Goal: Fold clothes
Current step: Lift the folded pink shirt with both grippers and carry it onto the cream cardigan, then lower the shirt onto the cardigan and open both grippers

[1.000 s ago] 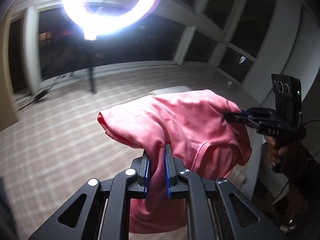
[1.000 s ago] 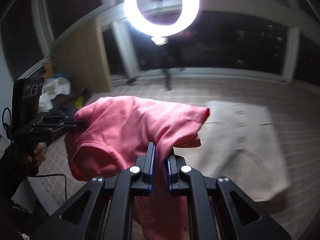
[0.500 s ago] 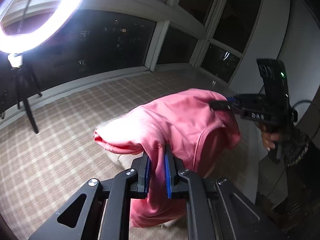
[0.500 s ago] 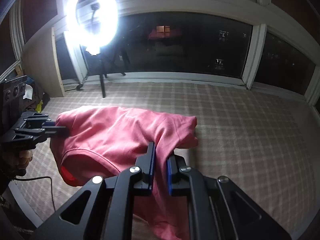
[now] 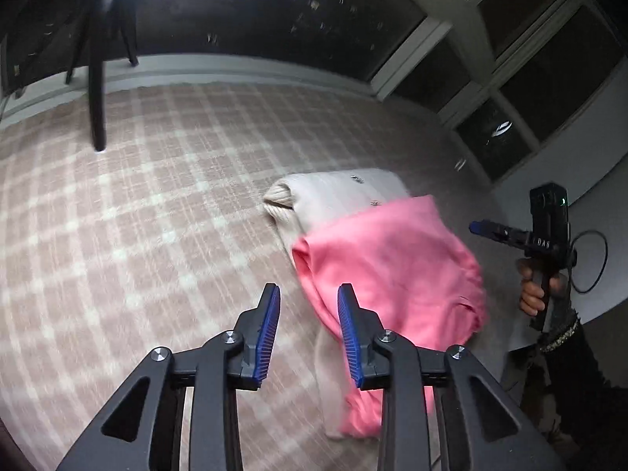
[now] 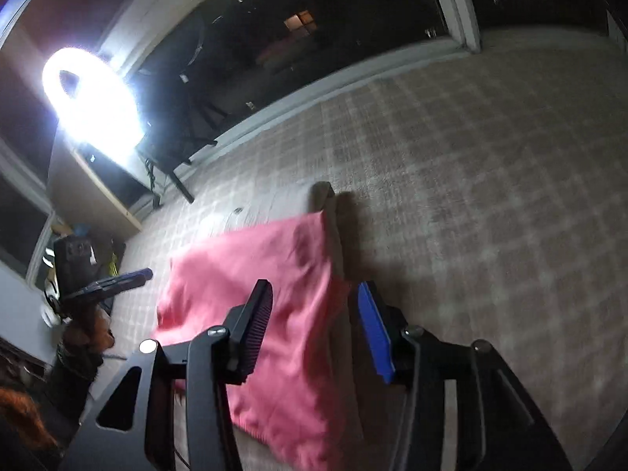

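Left wrist view: the left claw point(image 5: 308, 316) gapes wide, holding nothing; the pink garment point(image 5: 388, 263) lies folded at 2 o'clock atop a cream garment point(image 5: 337, 192) on the checked surface point(image 5: 137, 204).

Right wrist view: the right claw point(image 6: 316, 327) is spread wide, empty, over the pink garment point(image 6: 274, 274); the left claw point(image 6: 143, 274) sits at 9 o'clock.

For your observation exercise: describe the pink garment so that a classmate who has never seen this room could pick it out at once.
Start at the checked carpet below the dark windows. On it lies a cream garment, and the pink garment sits folded on top of that, between the two open grippers. It is the only bright pink thing; its neighbour is pale cream with small buttons.
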Motion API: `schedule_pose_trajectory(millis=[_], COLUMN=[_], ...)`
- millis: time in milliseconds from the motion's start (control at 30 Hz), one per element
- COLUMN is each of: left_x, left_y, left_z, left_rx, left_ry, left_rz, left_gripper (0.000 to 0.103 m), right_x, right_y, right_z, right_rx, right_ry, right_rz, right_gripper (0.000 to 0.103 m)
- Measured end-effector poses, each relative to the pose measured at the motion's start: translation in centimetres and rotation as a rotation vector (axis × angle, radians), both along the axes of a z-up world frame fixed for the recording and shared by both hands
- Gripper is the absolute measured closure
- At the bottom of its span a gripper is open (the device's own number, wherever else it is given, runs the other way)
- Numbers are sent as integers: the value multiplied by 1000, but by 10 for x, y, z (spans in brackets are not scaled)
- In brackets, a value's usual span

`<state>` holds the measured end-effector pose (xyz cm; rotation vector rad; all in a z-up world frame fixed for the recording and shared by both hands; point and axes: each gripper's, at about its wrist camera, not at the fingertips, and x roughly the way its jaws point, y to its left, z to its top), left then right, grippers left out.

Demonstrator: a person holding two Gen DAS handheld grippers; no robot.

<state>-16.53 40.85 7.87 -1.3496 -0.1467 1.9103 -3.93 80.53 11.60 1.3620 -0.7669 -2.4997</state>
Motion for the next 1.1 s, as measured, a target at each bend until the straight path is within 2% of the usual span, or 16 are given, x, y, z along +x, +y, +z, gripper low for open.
schedule_pose_trajectory(millis=[33, 167, 267, 333, 367, 400, 500, 633, 733, 833, 933, 1000, 1100], left_x=[-5, -13, -17, -20, -19, -16, -1, 7, 2, -18, -41, -48, -35], left_y=[7, 33, 40, 42, 43, 44, 43, 32, 28, 35, 44, 39, 27], left_z=[-5, -18, -25, -27, -25, -21, 0, 36, 49, 27, -8, -14, -4], left_rx=[-8, -49, -41, -20, -8, 4, -7, 57, 32, -38, -179, -173, -144], left_ry=[-19, -50, -50, -54, -47, -32, 84, 154, 241, 225, 191, 150, 146], left_rz=[-14, -50, -57, -47, -50, -58, -60, -43, -22, -7, 27, 57, 48], left_gripper=[66, 63, 62, 72, 80, 98, 97, 97, 97, 97, 97, 97, 97], right_x=[-10, -41, -53, -57, -56, -53, -45, -33, -38, -61, -87, -99, -86], right_y=[-1, -10, -17, -19, -21, -24, -31, -49, -55, -49, -45, -37, -24], right_z=[-8, -30, -36, -36, -33, -28, -12, 30, 49, 29, -7, -24, -12], right_rx=[-25, -96, -86, -65, -55, -44, -3, 125, 202, 248, 340, 401, 368], right_ry=[-7, -19, -30, -39, -32, -20, 26, 136, 201, 150, 26, -48, -18], right_rz=[5, 26, 44, 49, 53, 59, 75, 92, 105, 92, 72, 12, -50], right_gripper=[58, 58, 58, 61, 77, 95, 96, 96, 96, 96, 95, 95, 91])
